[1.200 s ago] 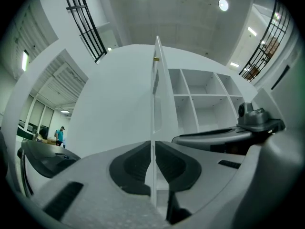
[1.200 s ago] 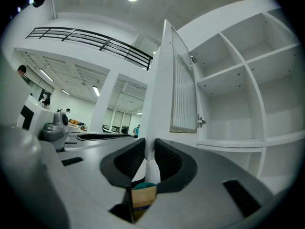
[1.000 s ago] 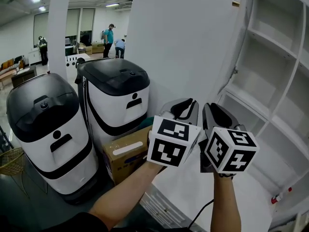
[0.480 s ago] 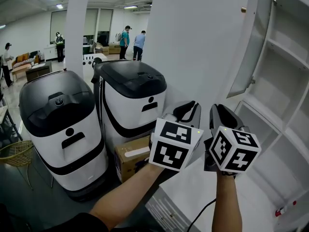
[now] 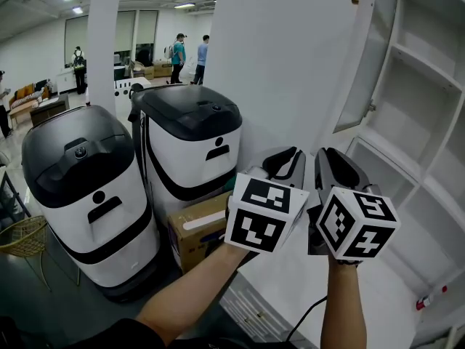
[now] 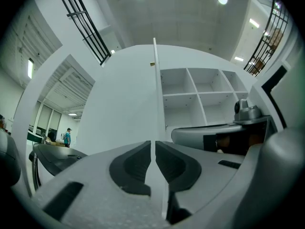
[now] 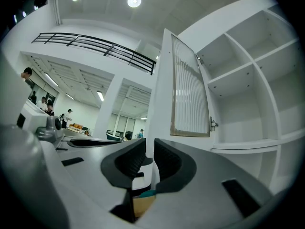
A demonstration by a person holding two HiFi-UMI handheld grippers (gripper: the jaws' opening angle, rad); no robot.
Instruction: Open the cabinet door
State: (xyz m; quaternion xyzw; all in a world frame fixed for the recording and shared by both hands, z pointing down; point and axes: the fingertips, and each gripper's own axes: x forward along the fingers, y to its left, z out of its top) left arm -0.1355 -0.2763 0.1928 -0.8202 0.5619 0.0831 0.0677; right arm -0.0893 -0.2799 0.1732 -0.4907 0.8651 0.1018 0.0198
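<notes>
The tall white cabinet door (image 5: pixel 290 71) stands swung open, a small knob (image 5: pixel 355 1) near its top edge. Behind it the white cabinet shelves (image 5: pixel 421 122) are bare. My left gripper (image 5: pixel 285 158) and right gripper (image 5: pixel 328 167) hover side by side below the door's free edge, pointing towards it. In the left gripper view the door (image 6: pixel 124 104) is seen edge-on straight ahead of the left gripper (image 6: pixel 153 149), whose jaws leave only a thin slit. The right gripper (image 7: pixel 149 151) faces the door's ribbed inner panel (image 7: pixel 190 94), jaws likewise together. I see nothing gripped by either.
Two large white-and-black machines (image 5: pixel 80 187) (image 5: pixel 190 144) stand left of the door, with a cardboard box (image 5: pixel 192 231) on the floor between them and the cabinet. A wire basket (image 5: pixel 18 242) sits at far left. A white pillar (image 5: pixel 102 42) and several people (image 5: pixel 178 49) are farther back.
The head view has swung a little right, then back. Both grippers keep their place side by side, and the door stands open as before.
</notes>
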